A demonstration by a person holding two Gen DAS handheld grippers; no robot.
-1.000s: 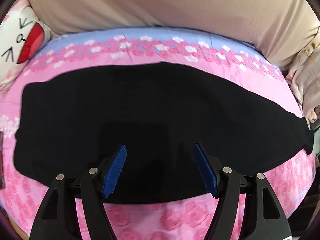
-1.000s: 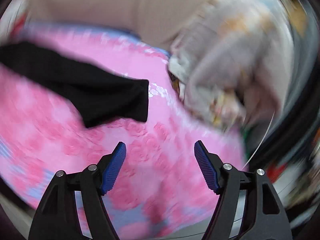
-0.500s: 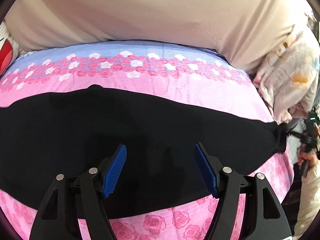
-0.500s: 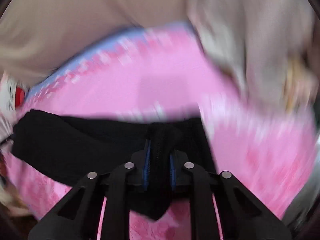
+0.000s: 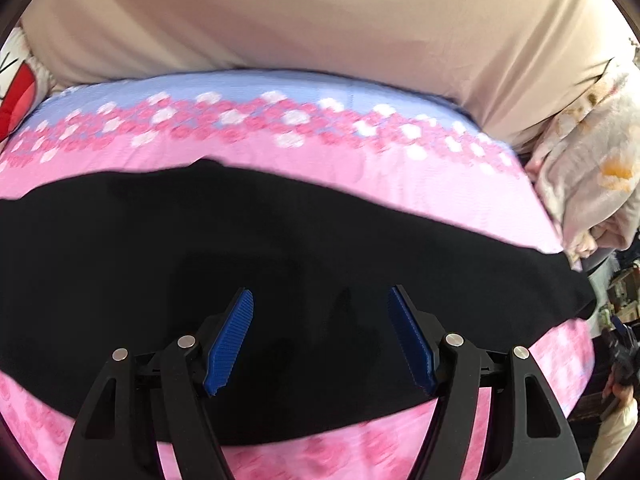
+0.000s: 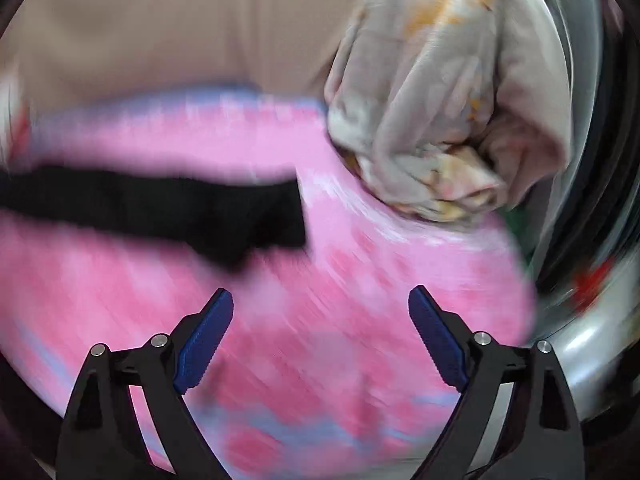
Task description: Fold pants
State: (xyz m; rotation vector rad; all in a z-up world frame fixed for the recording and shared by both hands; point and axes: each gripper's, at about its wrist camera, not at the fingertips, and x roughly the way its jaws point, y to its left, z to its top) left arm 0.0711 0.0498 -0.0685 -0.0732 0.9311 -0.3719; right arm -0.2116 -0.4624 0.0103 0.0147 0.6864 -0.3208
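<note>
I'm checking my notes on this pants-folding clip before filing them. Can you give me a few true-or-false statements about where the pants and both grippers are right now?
1. The black fabric pants lie spread on the pink rose-print bedsheet. True.
2. The left gripper is clamped on the pants. False: its fingers stand apart above the cloth, gripping nothing.
3. The right gripper holds the pants' end. False: its jaws are opening, with only sheet between them; the pants lie beyond.
4. A crumpled pale floral blanket sits at the bed's right end. True.
5. The pants are red. False: black.
</note>
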